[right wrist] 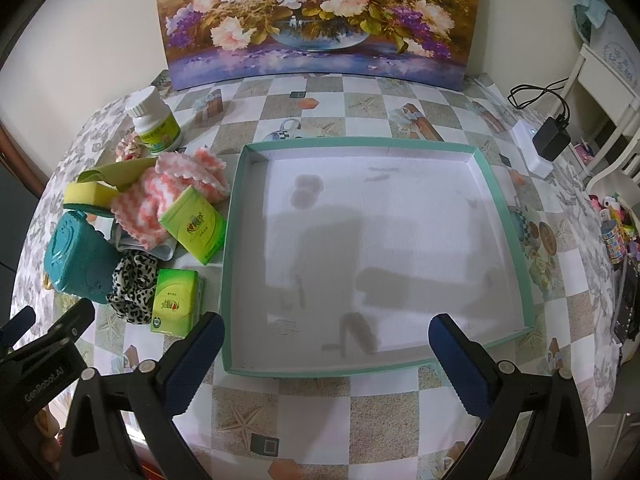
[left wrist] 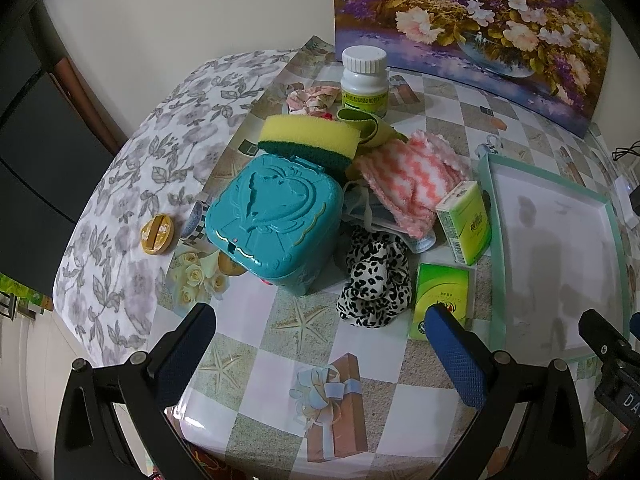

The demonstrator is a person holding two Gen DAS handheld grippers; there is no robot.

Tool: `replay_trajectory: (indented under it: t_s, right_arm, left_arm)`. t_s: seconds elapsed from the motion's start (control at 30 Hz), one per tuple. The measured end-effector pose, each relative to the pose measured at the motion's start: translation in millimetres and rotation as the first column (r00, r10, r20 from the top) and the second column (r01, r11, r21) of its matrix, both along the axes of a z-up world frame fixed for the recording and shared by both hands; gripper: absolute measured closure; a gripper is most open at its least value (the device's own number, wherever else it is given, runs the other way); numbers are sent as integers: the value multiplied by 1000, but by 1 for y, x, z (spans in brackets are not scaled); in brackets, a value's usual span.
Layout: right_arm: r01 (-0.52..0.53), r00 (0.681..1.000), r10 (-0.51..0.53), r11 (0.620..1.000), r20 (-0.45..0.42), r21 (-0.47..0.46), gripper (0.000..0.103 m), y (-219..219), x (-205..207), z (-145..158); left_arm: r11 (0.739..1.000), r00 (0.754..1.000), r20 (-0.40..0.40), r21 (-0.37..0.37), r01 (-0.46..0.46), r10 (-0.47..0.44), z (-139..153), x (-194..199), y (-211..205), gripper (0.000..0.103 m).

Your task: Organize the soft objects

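Both grippers hang over the near edge of the checked tablecloth (right wrist: 320, 408) with their blue-padded jaws spread wide and nothing between them. The left gripper (left wrist: 320, 332) faces a heap of things on the left side of the table, while the right gripper (right wrist: 326, 340) looks down over the near rim of a shallow teal-edged tray (right wrist: 500, 208) with a bare white floor. In the heap, a yellow sponge (left wrist: 310, 136) with a dark green underside sits tilted on the back edge of a teal plastic case (left wrist: 276, 216). Just right of the case lies a leopard-print scrunchie (left wrist: 376, 280), and beside that a green tissue pack (left wrist: 440, 300) lies flat next to the tray. A second tissue pack (left wrist: 466, 222) leans against a pink-and-white wavy cloth (left wrist: 404, 178). Behind them stands a white bottle (left wrist: 365, 84) with a green label, with a floral scrunchie (left wrist: 314, 98) to its left. A flower painting (right wrist: 320, 16) leans against the wall at the back.
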State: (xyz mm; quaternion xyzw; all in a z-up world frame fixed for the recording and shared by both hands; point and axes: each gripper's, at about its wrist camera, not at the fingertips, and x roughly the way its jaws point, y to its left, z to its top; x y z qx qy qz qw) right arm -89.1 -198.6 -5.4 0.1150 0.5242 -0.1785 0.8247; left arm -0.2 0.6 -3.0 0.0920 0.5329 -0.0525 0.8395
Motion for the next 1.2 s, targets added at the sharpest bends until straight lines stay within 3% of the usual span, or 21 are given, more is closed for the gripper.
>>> replay_trajectory:
  t_s: [1.2]
  right_arm:
    - [-1, 1000, 1, 1000, -5, -4, 0, 2, 1, -2]
  left_arm:
    - [1000, 1000, -14, -3, -13, 13, -3, 0, 3, 0]
